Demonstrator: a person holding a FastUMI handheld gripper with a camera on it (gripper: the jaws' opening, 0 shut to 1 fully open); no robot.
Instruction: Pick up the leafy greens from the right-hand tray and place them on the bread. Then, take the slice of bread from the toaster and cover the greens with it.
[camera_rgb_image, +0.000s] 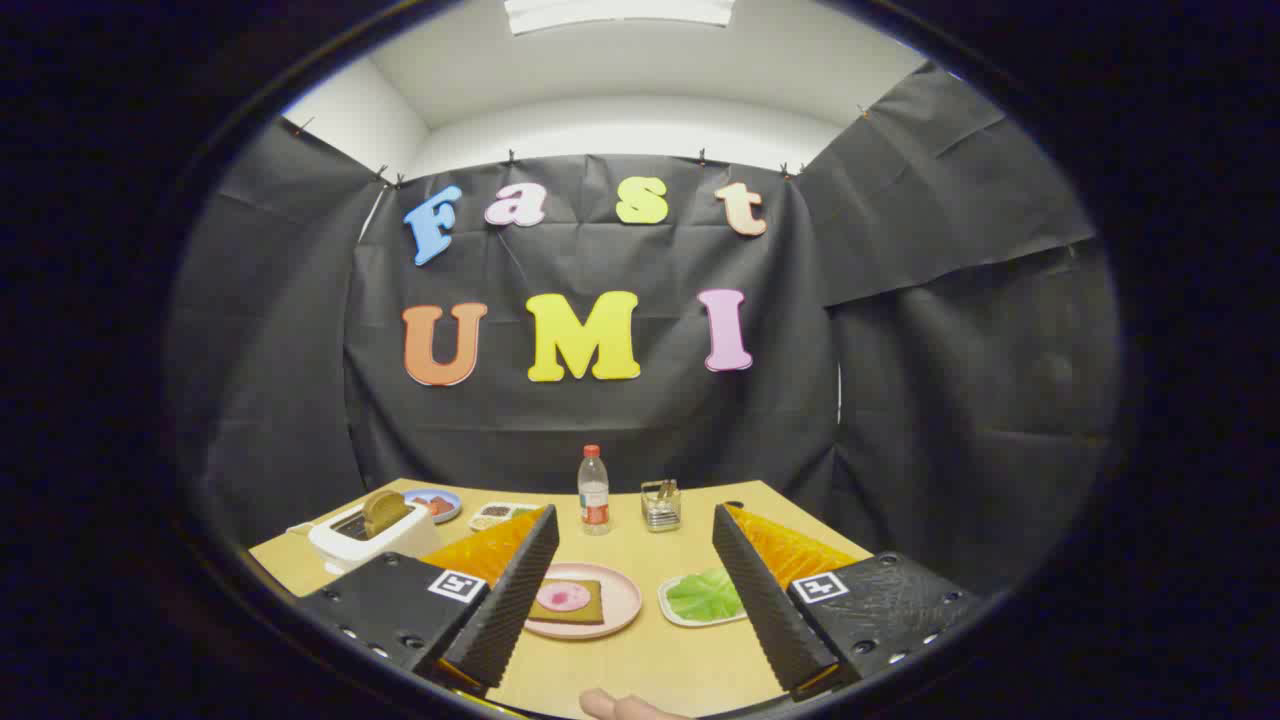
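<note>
Here, in the gripper view, the hand-held gripper (635, 590) hangs above the near edge of the pale wooden surface (640, 665) with its 2 black ribbed fingers (515, 595) spread wide and nothing between them. The flat green leafy greens (706, 594) lie on a small white tray (672, 606) just ahead of the fingers, close against the inner side of the right finger, so the leaf sits to the right of the line running midway between the fingers. It looks spread flat, a little wider than it is deep, its long axis running roughly across the view, though the right finger hides its far end.

Just beside the tray, nearer the left finger, a round pink plate (622, 600) carries a brown square slice of bread (566, 601) topped with a pink round of meat. Beyond the left finger stands a white toaster (372, 541) with a brown slice of bread (384, 511) sticking up from its slot. Farther back are a clear plastic bottle with a red cap (593, 490) and a small wire holder (660, 505).

The coming move likely calls for a shift to the right and down, to bring the leaf between the fingers.
</note>
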